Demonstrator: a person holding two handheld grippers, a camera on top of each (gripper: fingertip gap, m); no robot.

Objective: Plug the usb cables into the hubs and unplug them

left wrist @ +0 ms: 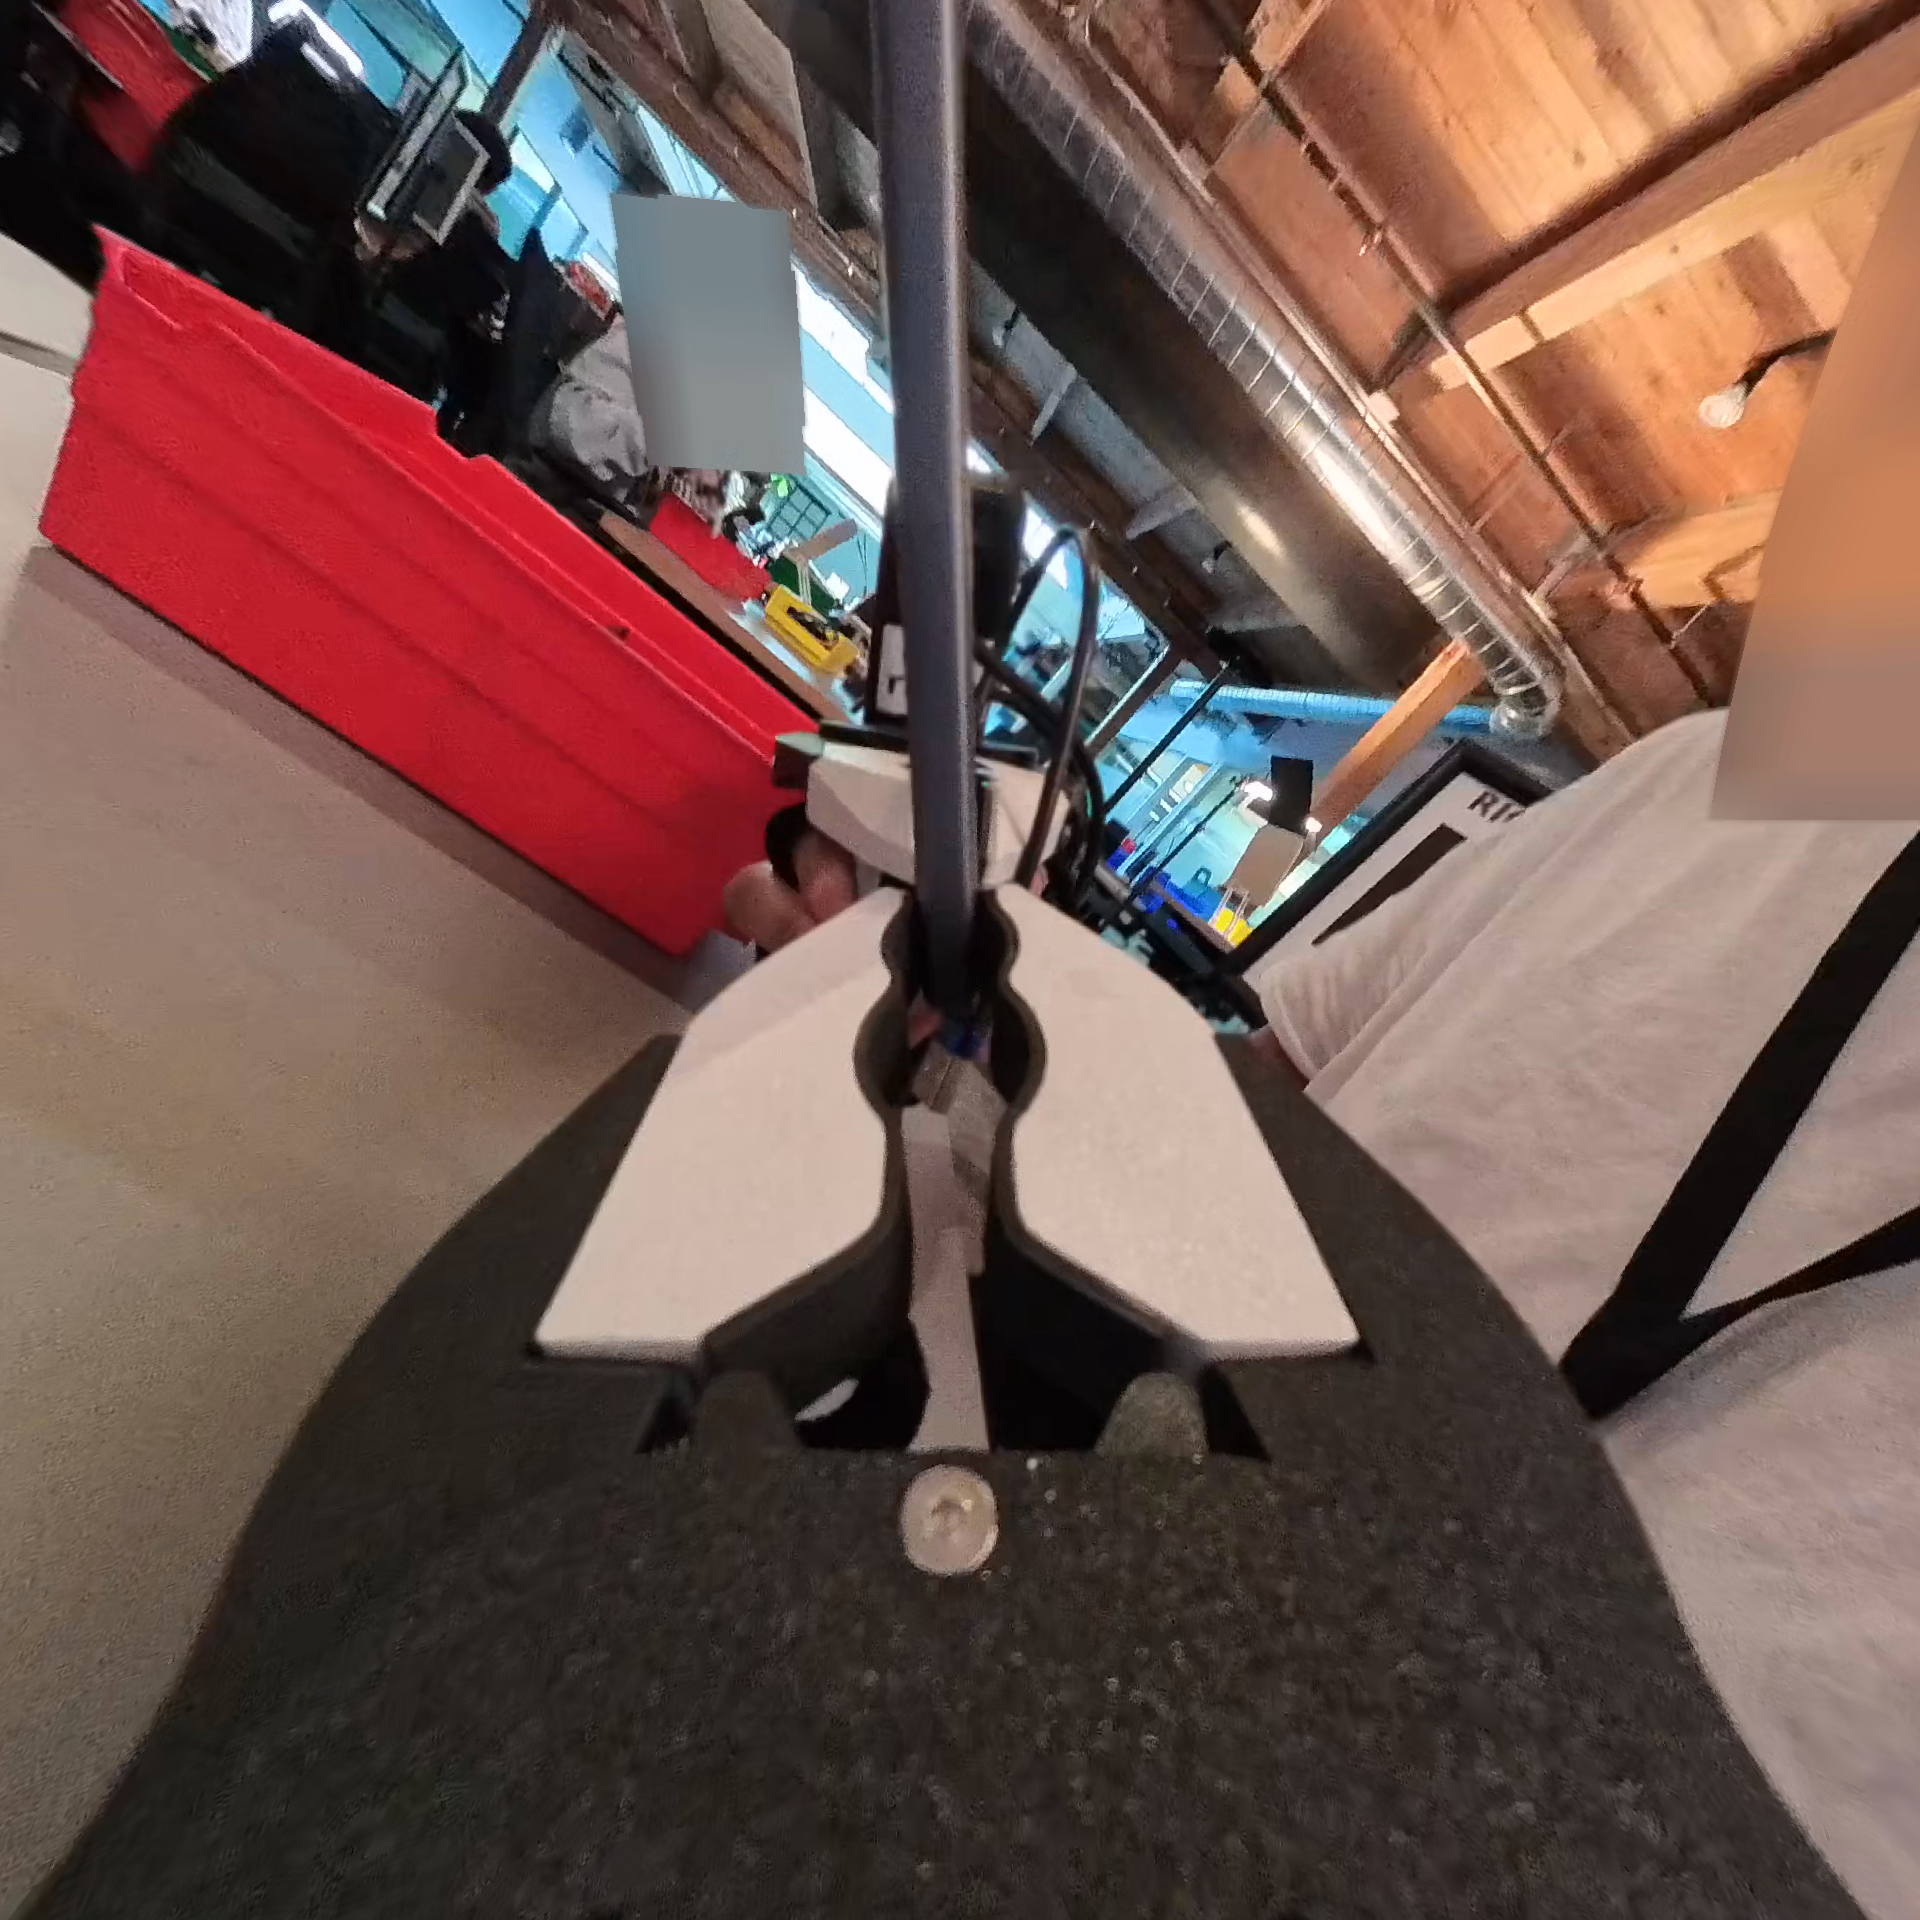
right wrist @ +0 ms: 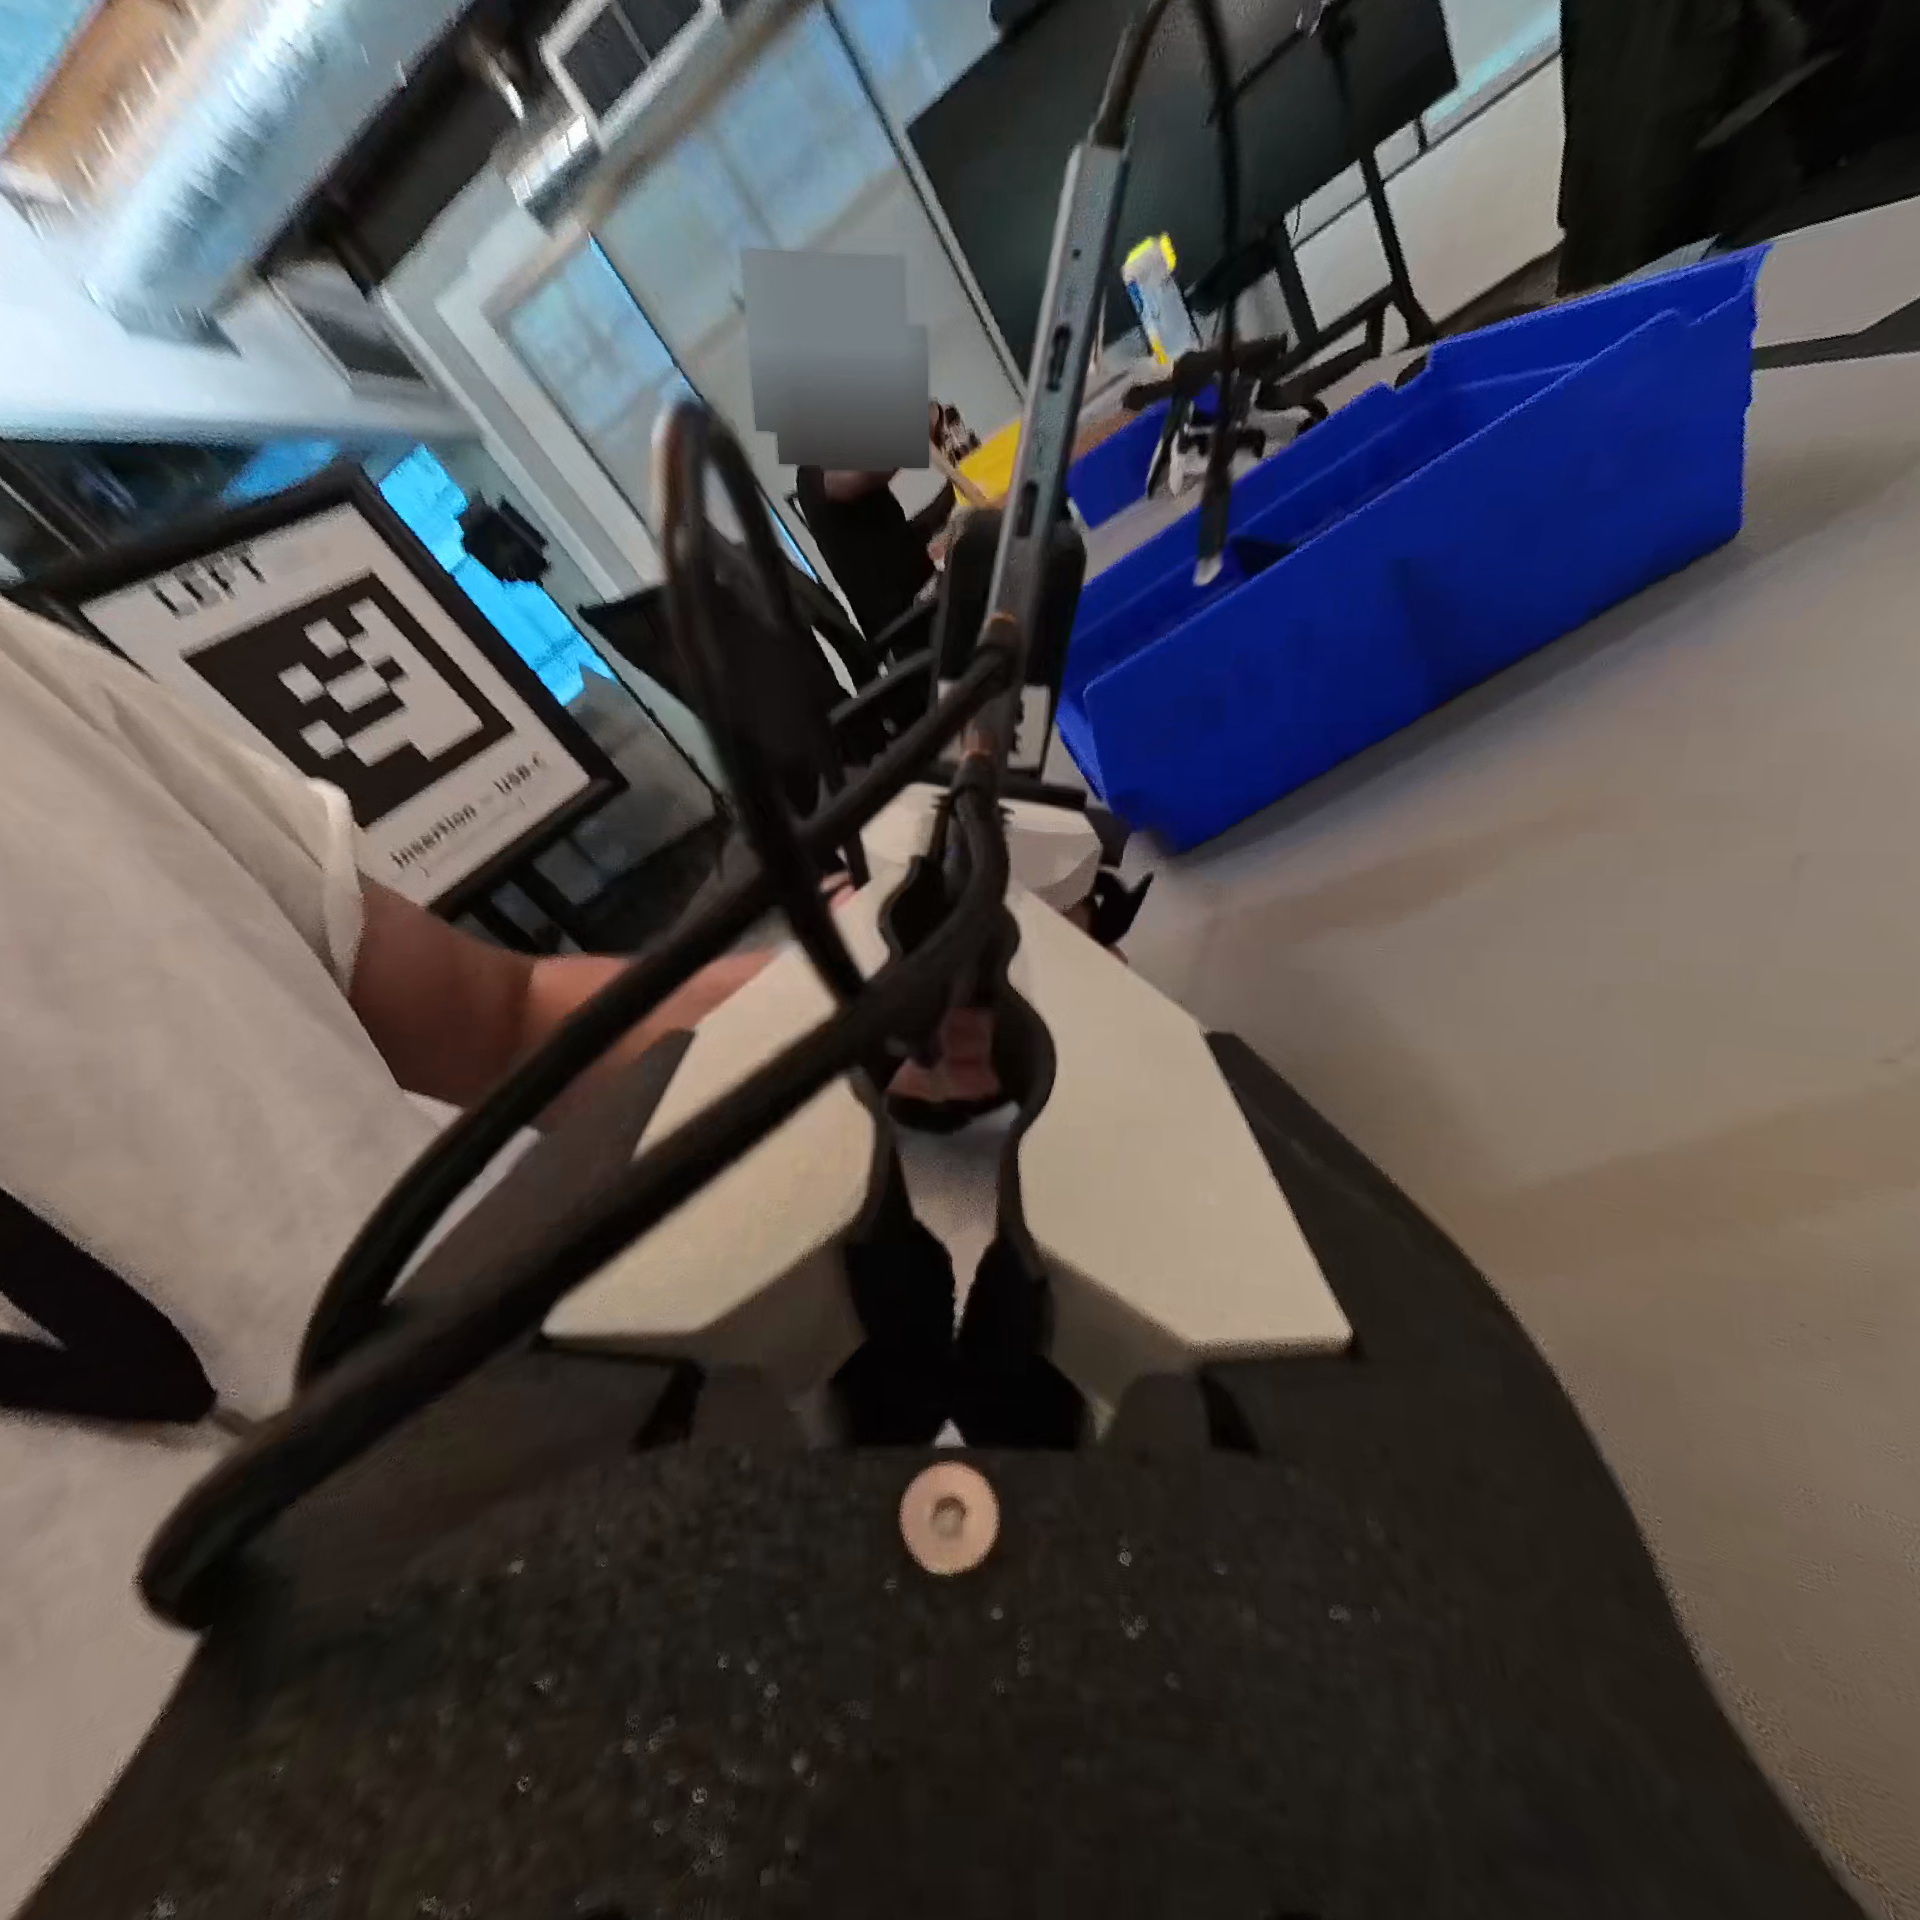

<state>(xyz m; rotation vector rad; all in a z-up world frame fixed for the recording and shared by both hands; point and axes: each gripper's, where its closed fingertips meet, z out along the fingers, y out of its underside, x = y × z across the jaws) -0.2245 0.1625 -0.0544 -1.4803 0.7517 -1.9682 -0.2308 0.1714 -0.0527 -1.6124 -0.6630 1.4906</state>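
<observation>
Hub [left wrist: 925, 468], a slim grey bar, stands up out of the left gripper [left wrist: 948, 977], whose two white fingers are clenched on its lower end. In the right wrist view the same hub [right wrist: 1060, 353] rises above that gripper, with small ports along its narrow edge and its own lead leaving the top.

The right gripper [right wrist: 961, 935] is clamped on a bundle of black usb cable [right wrist: 665, 1081] right at the fingertips, tip to tip with the left gripper. The rest of the cable loops loosely over the left side of the right gripper's body. Whether a plug is seated in the hub at this moment cannot be told; the joint is hidden behind the fingers and blurred.

Both grippers are held above the pale worktop [right wrist: 1507, 1039]. A blue bin [right wrist: 1455, 582] sits toward its far edge in the right view, a red bin [left wrist: 364, 540] in the left view.

Risks, as I judge them:
- The hub is pinched only at one end, so a sideways push or pull could lever it round in the fingers.
- A plug meeting the port at an angle could jam or bend.
- The slack loops could snag on the right gripper and tug the plug off line.
</observation>
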